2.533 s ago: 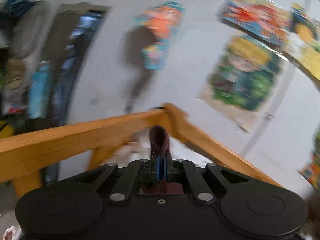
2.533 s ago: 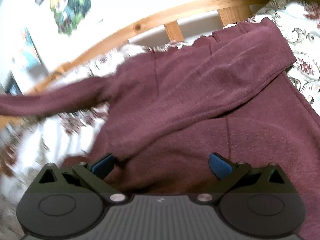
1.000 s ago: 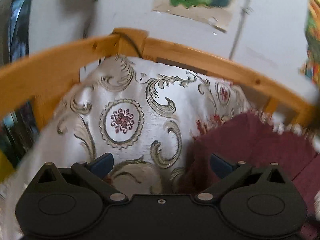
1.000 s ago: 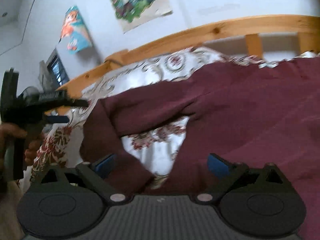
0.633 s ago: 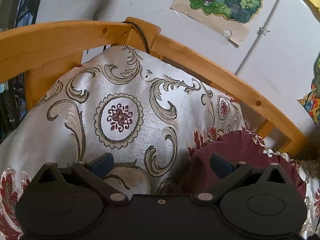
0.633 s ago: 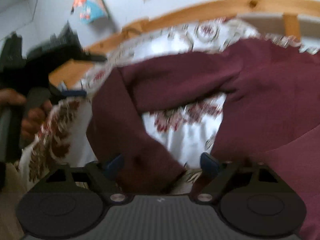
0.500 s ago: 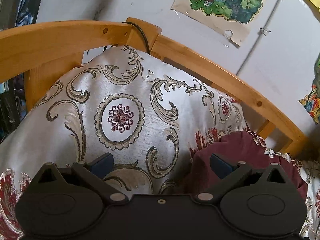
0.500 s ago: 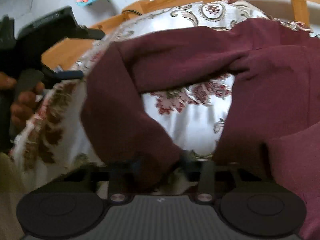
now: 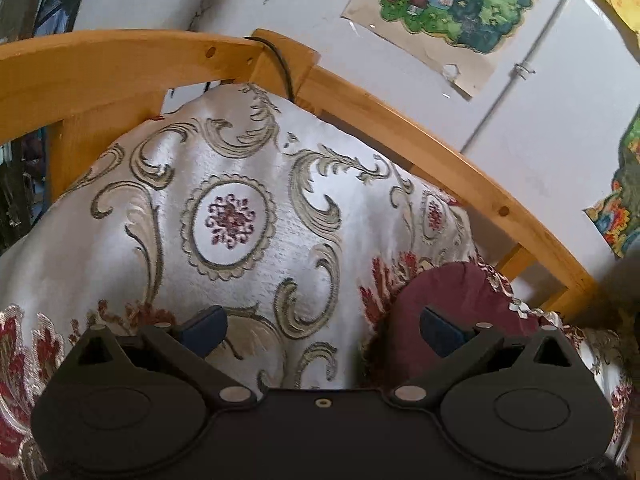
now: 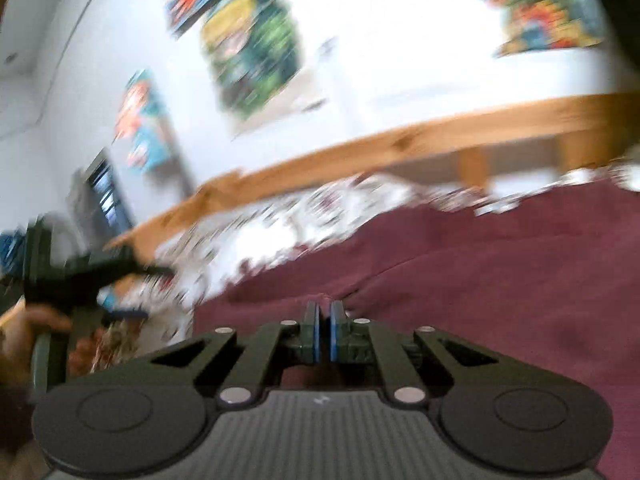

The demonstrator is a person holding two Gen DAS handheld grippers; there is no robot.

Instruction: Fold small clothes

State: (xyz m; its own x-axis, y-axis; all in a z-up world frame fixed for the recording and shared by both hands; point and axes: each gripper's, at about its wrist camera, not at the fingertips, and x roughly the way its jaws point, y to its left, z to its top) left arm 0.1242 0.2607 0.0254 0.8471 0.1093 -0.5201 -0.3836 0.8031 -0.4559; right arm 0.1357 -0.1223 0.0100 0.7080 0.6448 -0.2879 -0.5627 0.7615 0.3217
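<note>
On the bed [image 9: 256,168] lay the soft, floppy red top [image 10: 500,264]. The right gripper [image 10: 323,334] pinched its sleeve end, a good spot. The left gripper [image 9: 320,328] stood open, empty.

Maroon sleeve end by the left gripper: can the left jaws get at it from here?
Probably yes. The left gripper is open, and the maroon sleeve end lies on the patterned bedspread right by its right finger, nothing covering it.
</note>
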